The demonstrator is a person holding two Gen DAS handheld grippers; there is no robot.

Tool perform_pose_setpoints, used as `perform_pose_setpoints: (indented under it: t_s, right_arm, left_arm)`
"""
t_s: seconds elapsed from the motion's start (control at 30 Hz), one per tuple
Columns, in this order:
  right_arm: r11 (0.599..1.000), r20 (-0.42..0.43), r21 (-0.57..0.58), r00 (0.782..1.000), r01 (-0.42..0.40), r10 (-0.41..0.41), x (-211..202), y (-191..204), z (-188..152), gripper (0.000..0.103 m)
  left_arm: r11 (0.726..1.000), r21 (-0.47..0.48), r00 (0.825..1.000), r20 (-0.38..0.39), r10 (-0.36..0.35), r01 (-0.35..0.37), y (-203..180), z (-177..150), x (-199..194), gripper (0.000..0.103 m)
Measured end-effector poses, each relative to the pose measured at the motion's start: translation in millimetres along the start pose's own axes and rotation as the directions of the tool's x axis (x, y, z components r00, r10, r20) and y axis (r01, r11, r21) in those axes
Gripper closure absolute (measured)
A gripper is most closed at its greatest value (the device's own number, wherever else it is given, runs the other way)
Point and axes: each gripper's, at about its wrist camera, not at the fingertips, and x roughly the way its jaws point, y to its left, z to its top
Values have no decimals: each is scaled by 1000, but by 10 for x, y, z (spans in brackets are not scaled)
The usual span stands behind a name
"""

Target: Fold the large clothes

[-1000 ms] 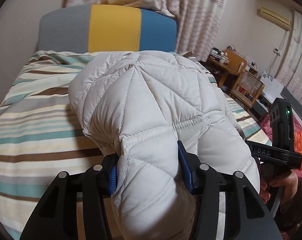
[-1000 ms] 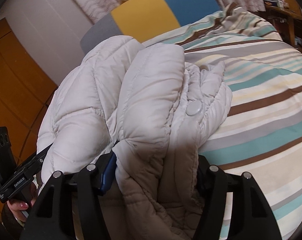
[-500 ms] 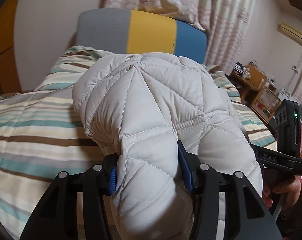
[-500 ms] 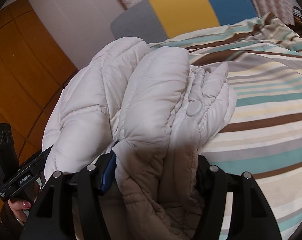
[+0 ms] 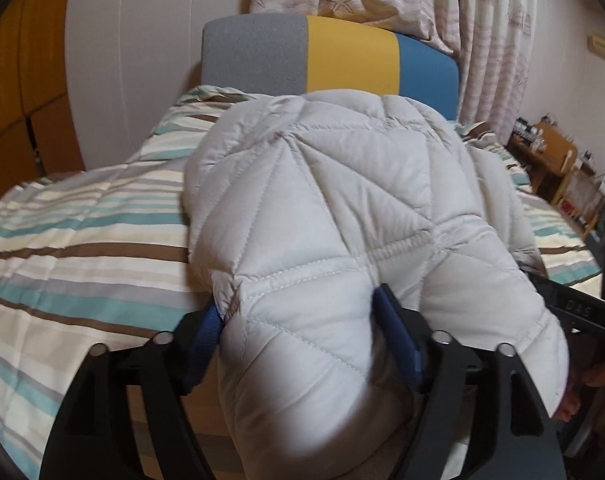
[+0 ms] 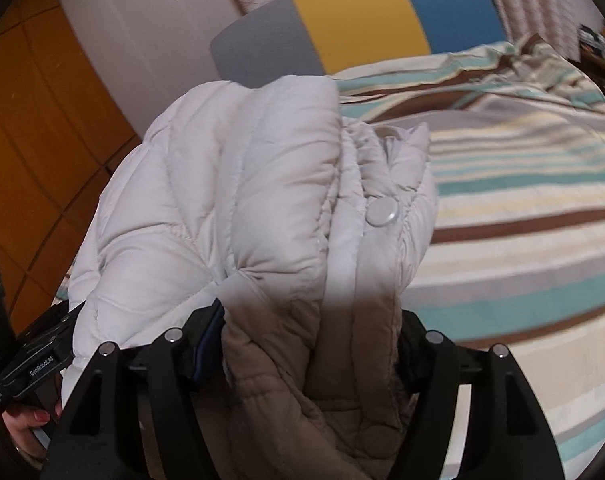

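Fingers of the left gripper (image 5: 298, 336) spreading around a puffy fold of the quilted jacket (image 5: 342, 216), padding still bulging against the blue pads; likewise on the right gripper (image 6: 306, 344), widening with the bunched front edge and its snap button (image 6: 381, 210) between them. Jacket lying doubled in a thick bundle on the striped bed (image 5: 82, 240) below the headboard (image 5: 330, 56). Folding judged nearly done, with only release and perhaps some flattening left.
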Motion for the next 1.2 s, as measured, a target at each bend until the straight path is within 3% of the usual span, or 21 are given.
perform_pose_setpoints:
  t_s: [0.1, 0.17, 0.33, 0.43, 0.53, 0.63, 0.77, 0.97, 1.2]
  right_arm:
    - [999, 7, 38, 1000, 8, -9, -106, -107, -47, 32]
    - [998, 17, 54, 1000, 24, -25, -211, -158, -54, 28]
    - [993, 88, 96, 993, 73, -81, -643, -137, -6, 29]
    - [989, 172, 44, 974, 143, -149, -895, 30, 162, 29]
    - [987, 232, 20, 959, 162, -162, -982, 213, 383, 29]
    - [991, 214, -24, 969, 131, -123, -851, 415, 578, 32]
    - [990, 149, -90, 984, 112, -98, -405, 629, 843, 54]
    - [967, 83, -185, 984, 173, -160, 215, 674, 780, 55]
    - [956, 45, -209, 979, 204, -199, 588, 532, 627, 54]
  left_arm:
    - [1000, 19, 1000, -11, 23, -22, -21, -1, -17, 21]
    - [997, 21, 997, -20, 68, -67, -29, 18, -56, 11]
    - [991, 26, 990, -32, 134, -133, -86, 180, -184, 11]
    - [989, -4, 989, -16, 149, -150, -104, 371, -240, 11]
    - [987, -46, 988, -5, 155, -155, -112, 560, -230, 9]
    - [983, -90, 987, -14, 158, -158, -91, 745, -111, 8]
    - [977, -74, 980, -33, 196, -198, -97, 929, 142, 8]
    - [974, -70, 975, -69, 212, -217, -66, 973, 520, 7]
    - [976, -157, 984, -118, 136, -153, 89, 837, 875, 3]
